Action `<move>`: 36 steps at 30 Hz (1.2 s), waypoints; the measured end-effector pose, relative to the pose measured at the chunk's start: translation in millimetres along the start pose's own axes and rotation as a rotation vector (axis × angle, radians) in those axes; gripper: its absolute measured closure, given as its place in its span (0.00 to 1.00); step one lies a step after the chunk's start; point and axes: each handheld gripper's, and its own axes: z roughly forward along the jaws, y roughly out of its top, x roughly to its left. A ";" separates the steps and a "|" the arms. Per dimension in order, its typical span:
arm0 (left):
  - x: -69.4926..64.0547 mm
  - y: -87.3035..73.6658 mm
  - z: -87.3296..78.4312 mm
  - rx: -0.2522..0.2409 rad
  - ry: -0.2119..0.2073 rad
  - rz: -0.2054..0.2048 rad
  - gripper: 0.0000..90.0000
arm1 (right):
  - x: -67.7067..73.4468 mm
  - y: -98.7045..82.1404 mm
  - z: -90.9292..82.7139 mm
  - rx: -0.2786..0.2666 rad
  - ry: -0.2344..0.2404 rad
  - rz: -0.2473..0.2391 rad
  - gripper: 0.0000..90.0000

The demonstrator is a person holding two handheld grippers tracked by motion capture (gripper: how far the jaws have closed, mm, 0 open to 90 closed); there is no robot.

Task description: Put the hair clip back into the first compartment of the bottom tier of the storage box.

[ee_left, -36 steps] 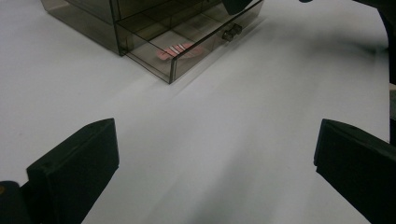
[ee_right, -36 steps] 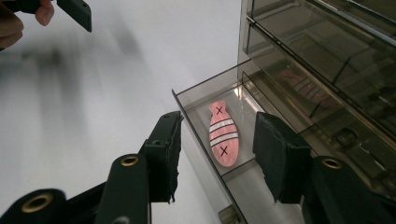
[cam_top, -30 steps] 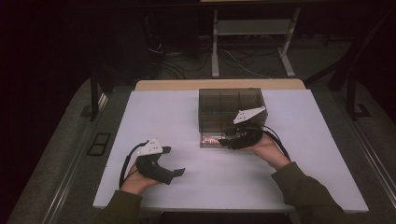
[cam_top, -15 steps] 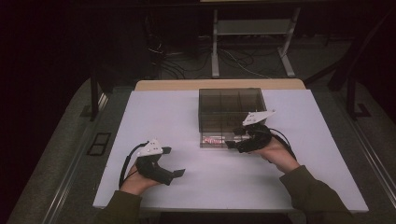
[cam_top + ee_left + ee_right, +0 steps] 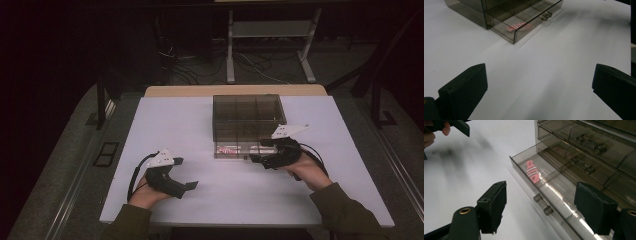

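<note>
A smoky drawer box is seen on the white table in the high view, with its bottom drawer pulled out toward the person. What the high view leaves as a pink smudge is resolved in the right gripper view: a pink striped piece marked with 2 crosses lies flat in the drawer's left end, and a 2-post knob is fixed to the drawer front. The right gripper is held level just in front of the drawer, with the knob between its jaws. Those jaws have just been opening, and nothing is gripped. The left gripper is rested on the table well apart from the box, with its jaws set wide and empty.
</note>
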 end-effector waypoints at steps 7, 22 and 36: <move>-0.6 0.1 0.1 0.000 -0.001 -0.001 0.00 | 1.9 -11.4 -7.9 -0.007 -0.021 0.010 0.22; -1.1 0.2 0.0 0.000 -0.001 0.001 0.00 | -5.1 -37.3 -30.3 -0.041 -0.082 0.031 0.21; -0.7 0.3 -0.1 0.006 -0.002 0.010 0.00 | -3.0 -64.0 -49.4 -0.057 -0.106 0.035 0.18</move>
